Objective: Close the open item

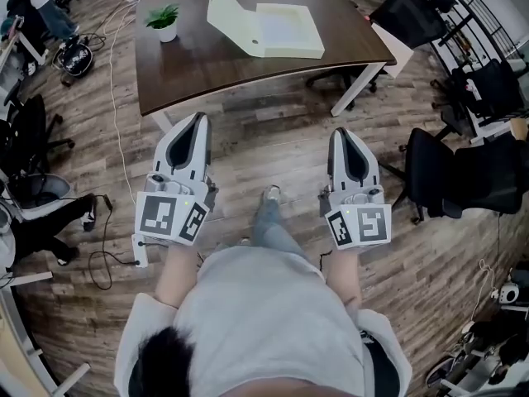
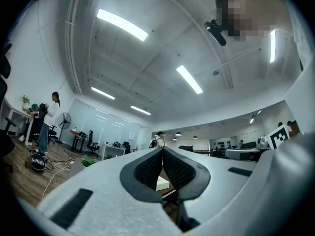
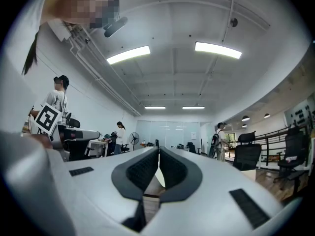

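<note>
Left hand-held gripper (image 1: 198, 116): jaws together at the tips, nothing between them; held over the floor, short of the worktop's near edge; own view (image 2: 161, 149) confirms the pads meeting.
Right hand-held gripper (image 1: 341, 131): jaws together, nothing between them; level with the left one, well apart from it; own view (image 3: 158, 149) shows the same.
Cream flat rectangular box (image 1: 281, 31): open, on the far right part of the worktop, untouched by either gripper.
Lid (image 1: 227, 8): raised, tilted up along the box's left side.
Dark brown wooden worktop (image 1: 215, 64): white legs.
Small green plant in a white pot (image 1: 164, 20): upright, far left of the worktop, well apart from the box.
Wood-plank floor (image 1: 273, 139): cables along the left.
Black office chairs (image 1: 463, 176): right of the worktop.
</note>
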`<state>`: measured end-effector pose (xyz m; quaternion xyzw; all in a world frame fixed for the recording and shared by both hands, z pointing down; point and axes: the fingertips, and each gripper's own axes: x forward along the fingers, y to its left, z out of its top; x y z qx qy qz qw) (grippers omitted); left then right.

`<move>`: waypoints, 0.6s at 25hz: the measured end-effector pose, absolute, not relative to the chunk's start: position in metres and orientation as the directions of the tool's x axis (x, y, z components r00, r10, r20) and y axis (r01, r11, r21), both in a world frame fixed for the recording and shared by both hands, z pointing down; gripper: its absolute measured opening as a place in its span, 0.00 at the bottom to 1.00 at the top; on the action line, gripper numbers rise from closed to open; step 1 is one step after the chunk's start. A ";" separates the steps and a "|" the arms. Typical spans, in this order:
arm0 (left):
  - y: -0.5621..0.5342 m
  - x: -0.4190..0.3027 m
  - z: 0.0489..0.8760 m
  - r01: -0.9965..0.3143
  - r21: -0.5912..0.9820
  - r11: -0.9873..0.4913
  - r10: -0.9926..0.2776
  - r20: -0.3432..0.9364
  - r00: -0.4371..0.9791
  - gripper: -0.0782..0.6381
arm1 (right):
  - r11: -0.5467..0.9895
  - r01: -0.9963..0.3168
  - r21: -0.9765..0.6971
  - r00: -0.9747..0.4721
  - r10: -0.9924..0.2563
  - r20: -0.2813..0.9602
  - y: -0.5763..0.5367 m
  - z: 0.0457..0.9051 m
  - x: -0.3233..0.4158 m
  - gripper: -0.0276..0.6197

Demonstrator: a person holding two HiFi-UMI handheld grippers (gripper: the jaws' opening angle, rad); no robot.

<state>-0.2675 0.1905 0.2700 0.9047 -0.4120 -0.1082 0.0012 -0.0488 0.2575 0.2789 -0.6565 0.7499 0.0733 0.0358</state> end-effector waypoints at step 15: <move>0.058 -0.203 0.261 -0.796 0.108 -0.595 -0.797 -0.210 0.567 0.12 | 0.212 -0.974 0.083 -0.223 -0.963 -0.152 0.105 0.267 0.022 0.06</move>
